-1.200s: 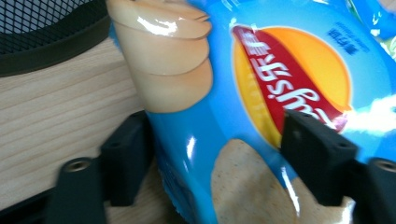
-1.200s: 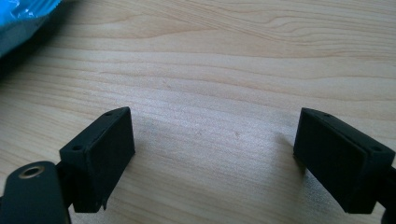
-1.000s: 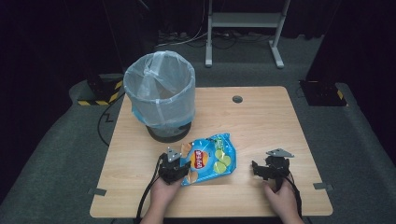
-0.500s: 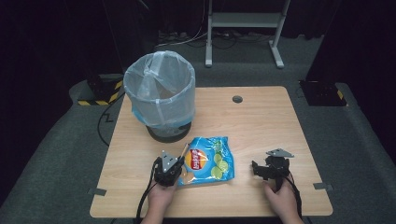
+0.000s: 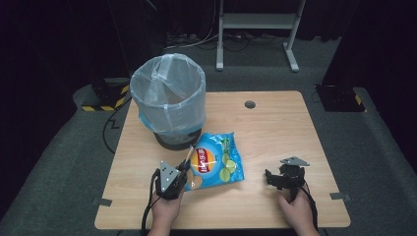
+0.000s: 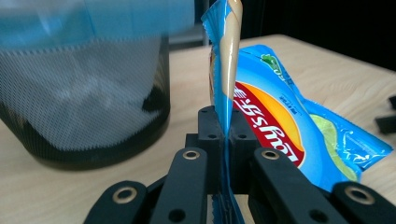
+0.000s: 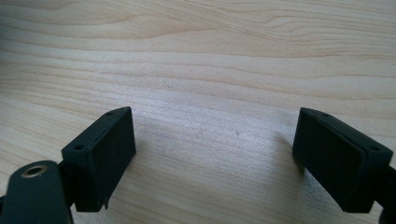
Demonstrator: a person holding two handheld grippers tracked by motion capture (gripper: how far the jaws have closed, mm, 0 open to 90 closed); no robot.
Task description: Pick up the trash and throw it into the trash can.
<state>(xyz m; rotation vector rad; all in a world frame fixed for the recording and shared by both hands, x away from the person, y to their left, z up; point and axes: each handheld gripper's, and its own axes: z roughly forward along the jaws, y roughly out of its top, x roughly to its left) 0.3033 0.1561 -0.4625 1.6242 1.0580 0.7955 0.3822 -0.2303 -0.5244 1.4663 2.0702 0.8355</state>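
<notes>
Our left gripper (image 6: 223,140), clamped on the chip bag (image 5: 216,160), has dragged it binward; right gripper (image 7: 212,158) idles wide open.

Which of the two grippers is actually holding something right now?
The left gripper: its jaws are shut on the edge of the blue chip bag. The right gripper hangs over bare table, jaws wide apart.

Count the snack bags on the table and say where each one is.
1. The blue chip bag lies on the table in front of the bin, its edge pinched by the left gripper. Anything inside the bin is hidden.
</notes>
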